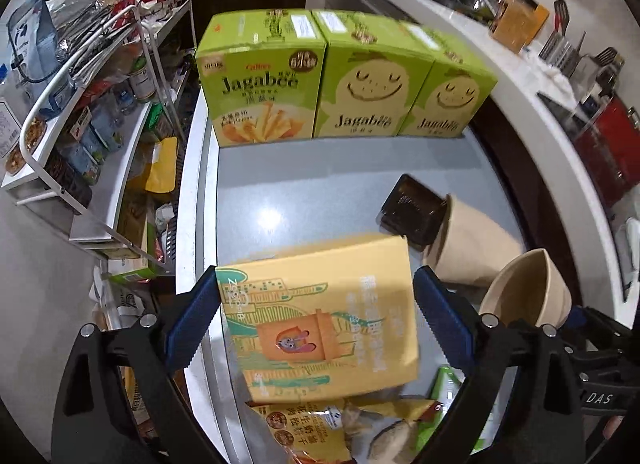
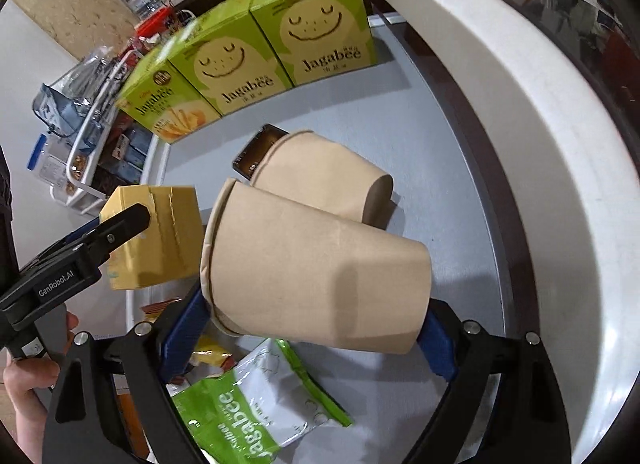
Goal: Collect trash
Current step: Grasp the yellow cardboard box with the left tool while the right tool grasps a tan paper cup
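While a white wire rack (image 1: pixel 86 112) crammed with packets stands at far left, the grey counter (image 1: pixel 320 180) carries three green Jagabee boxes (image 1: pixel 332 76) at its back. Left gripper (image 1: pixel 316 324) pinches a yellow box (image 1: pixel 324 320); right gripper (image 2: pixel 308 336) pinches a paper cup (image 2: pixel 316 272), above wrappers (image 2: pixel 256 400).

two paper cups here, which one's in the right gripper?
The nearer paper cup, gripped across its length between the right gripper's blue fingers. The other cup lies on its side on the grey surface behind it, rim against a dark tray.
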### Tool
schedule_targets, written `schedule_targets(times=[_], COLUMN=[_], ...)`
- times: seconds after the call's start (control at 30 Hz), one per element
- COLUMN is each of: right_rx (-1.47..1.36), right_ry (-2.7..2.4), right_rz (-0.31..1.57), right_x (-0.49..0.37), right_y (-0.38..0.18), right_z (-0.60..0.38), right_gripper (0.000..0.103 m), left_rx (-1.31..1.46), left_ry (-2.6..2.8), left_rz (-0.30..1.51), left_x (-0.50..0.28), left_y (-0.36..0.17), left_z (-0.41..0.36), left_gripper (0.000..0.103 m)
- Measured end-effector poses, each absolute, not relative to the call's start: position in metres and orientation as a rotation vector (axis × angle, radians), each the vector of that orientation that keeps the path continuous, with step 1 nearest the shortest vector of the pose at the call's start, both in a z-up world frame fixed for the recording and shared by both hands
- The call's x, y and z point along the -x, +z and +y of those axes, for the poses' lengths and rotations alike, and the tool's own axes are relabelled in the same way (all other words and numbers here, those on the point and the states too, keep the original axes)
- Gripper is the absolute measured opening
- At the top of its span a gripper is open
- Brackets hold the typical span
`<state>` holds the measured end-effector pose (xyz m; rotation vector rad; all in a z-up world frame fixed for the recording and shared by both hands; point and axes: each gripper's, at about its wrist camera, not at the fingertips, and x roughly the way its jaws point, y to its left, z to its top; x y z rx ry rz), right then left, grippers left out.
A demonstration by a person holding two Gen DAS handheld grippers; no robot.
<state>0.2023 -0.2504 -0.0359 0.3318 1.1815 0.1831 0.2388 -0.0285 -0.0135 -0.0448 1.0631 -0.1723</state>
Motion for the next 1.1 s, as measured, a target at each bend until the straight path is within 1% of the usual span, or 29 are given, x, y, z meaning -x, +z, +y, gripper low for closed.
schedule_targets(times=[0.03,0.07,0.1,0.17,0.27,0.33,0.4,0.57,0.63,0.8,1.03,1.1], right_rx=[-0.335,-0.340,-0.346,-0.349,-0.330,-0.331,-0.341,-0.352,-0.356,-0.363,-0.374,-0.376], right_ry=[0.188,0.197,0.204,0.213,0.211,0.213,0.212,0.218,0.215,0.208,0.208,0.208], right_rz=[1.178,1.174,1.169,1.158,1.169,1.167,1.174,1.173,1.168,1.168,1.169,1.169], right_x=[-0.201,-0.198,-0.196,-0.190,-0.187,-0.184,-0.181,-0.175,-0.174,-0.172,-0.172,-0.173], right_y=[-0.033,-0.030,-0.027,-0.022,-0.024,-0.025,-0.027,-0.027,-0.027,-0.029,-0.030,-0.030], right_z=[-0.251,-0.252,-0.252,-0.253,-0.251,-0.251,-0.253,-0.253,-0.253,-0.255,-0.260,-0.261], right_gripper=[0.089,0.089,0.089,0.089,0.089,0.089,0.089,0.089,0.089,0.089,0.089,0.089], left_rx=[0.053,0.059,0.065,0.069,0.054,0.065,0.061,-0.076,-0.091,-0.022,0.032,0.032], left_ry=[-0.178,-0.184,-0.191,-0.202,-0.207,-0.193,-0.187,-0.119,-0.093,-0.063,-0.029,-0.032], left_rz=[1.054,1.047,1.036,1.033,1.064,1.050,1.055,1.048,1.048,1.083,1.172,1.185], left_x=[-0.236,-0.234,-0.229,-0.225,-0.225,-0.221,-0.221,-0.232,-0.240,-0.276,-0.310,-0.315], left_y=[-0.010,-0.006,-0.002,0.002,-0.008,-0.007,-0.008,-0.009,-0.008,-0.006,-0.023,-0.029], left_z=[-0.028,-0.028,-0.027,-0.027,-0.029,-0.026,-0.028,-0.041,-0.041,-0.039,-0.045,-0.048], left_gripper=[0.093,0.088,0.078,0.078,0.078,0.079,0.091,0.091,0.091,0.092,0.092,0.096])
